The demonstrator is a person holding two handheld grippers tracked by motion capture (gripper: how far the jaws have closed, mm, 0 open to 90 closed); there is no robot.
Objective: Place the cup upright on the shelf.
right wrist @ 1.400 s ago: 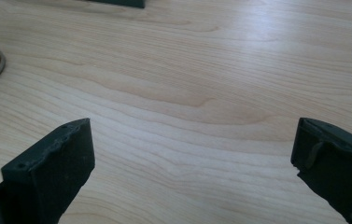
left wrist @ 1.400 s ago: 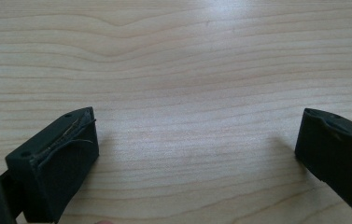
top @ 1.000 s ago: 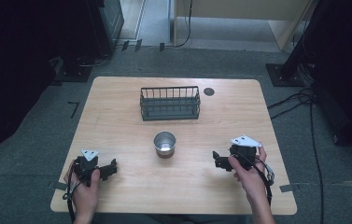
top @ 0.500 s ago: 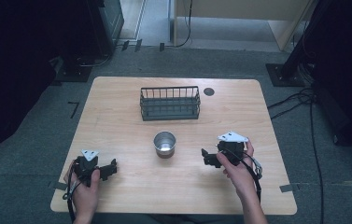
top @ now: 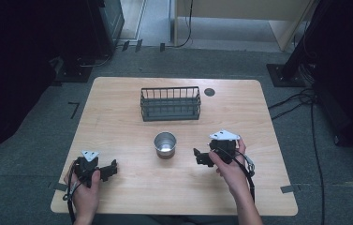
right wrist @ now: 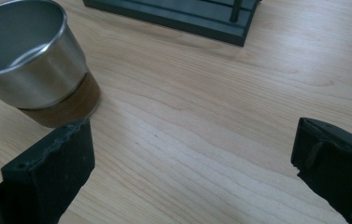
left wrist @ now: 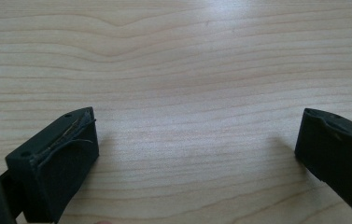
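Observation:
A steel cup (top: 165,144) with a brown base stands upright in the middle of the wooden table (top: 118,131). Close to its right, my right gripper (top: 196,157) stands open, jaws pointing toward the cup, nothing between them. In the right gripper view the cup (right wrist: 29,60) sits just past the left jaw, with my right gripper (right wrist: 194,172) wide apart over bare wood. My left gripper (top: 113,168) rests near the front left of the table, open and empty. The left gripper view has my left gripper (left wrist: 197,158) over bare wood.
A dark wire basket (top: 170,103) stands behind the cup toward the back of the table; its base (right wrist: 173,14) appears in the right gripper view. A round dark grommet (top: 209,92) lies to the basket's right. Cables and stands ring the floor.
My right gripper has moved left toward the cup, from near the right edge to just beside it. The left gripper has stayed put.

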